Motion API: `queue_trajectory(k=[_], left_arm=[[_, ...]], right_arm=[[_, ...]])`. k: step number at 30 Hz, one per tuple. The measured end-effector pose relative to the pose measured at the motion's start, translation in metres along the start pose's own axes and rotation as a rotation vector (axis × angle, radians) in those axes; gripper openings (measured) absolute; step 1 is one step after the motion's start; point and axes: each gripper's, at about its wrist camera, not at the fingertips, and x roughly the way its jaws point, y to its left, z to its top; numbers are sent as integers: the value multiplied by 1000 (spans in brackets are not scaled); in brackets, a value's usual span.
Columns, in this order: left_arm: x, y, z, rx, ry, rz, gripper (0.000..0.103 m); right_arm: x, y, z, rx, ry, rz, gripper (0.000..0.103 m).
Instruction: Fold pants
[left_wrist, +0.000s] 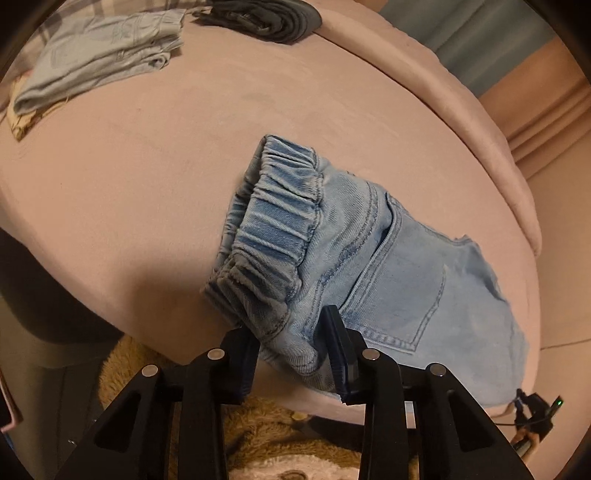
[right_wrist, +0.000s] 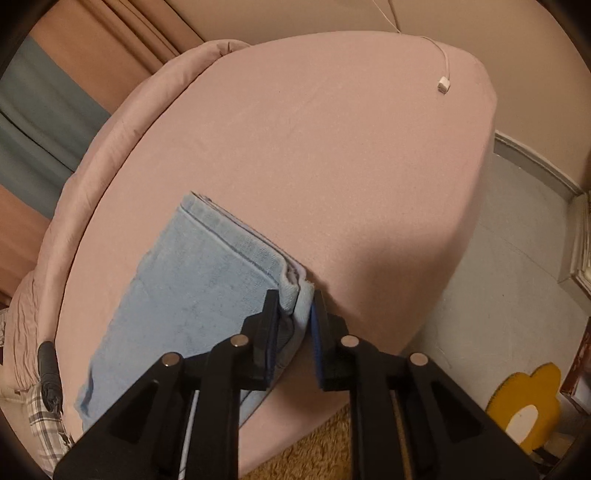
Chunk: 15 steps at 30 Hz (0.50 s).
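Note:
Light-blue denim pants (left_wrist: 369, 258) lie folded on the pink bed (left_wrist: 147, 184), elastic waistband to the left, back pocket facing up. In the left wrist view my left gripper (left_wrist: 290, 325) straddles the near corner below the waistband, and a thick bunch of denim fills the gap between its pads. In the right wrist view the pants (right_wrist: 192, 280) show as a flat folded panel. My right gripper (right_wrist: 295, 295) is shut on the panel's near right corner, where the layered edge is pinched between the blue pads.
A folded pale garment (left_wrist: 99, 55) and a dark one (left_wrist: 262, 18) lie at the bed's far side. A rolled pink blanket (right_wrist: 110, 122) lines the edge. A white plug on a cable (right_wrist: 443, 84) rests on the bed. Below are a brown rug (left_wrist: 277, 443) and a yellow flower mat (right_wrist: 524, 402).

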Motion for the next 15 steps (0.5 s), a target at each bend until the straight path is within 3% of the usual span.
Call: queue_trajectory(k=[7,13,15], left_arm=[[-4,3,2,-12,-12,-16,27],[-13,3,0,-14,-29,-44,22],[-14,3,0,-8,-29,-43,21]], right_arm=[[-47,7,17,-12,-89,10,31],[-33,14,18,-20,-12,53,35],[-23,16,14,-43,1,10,35]])
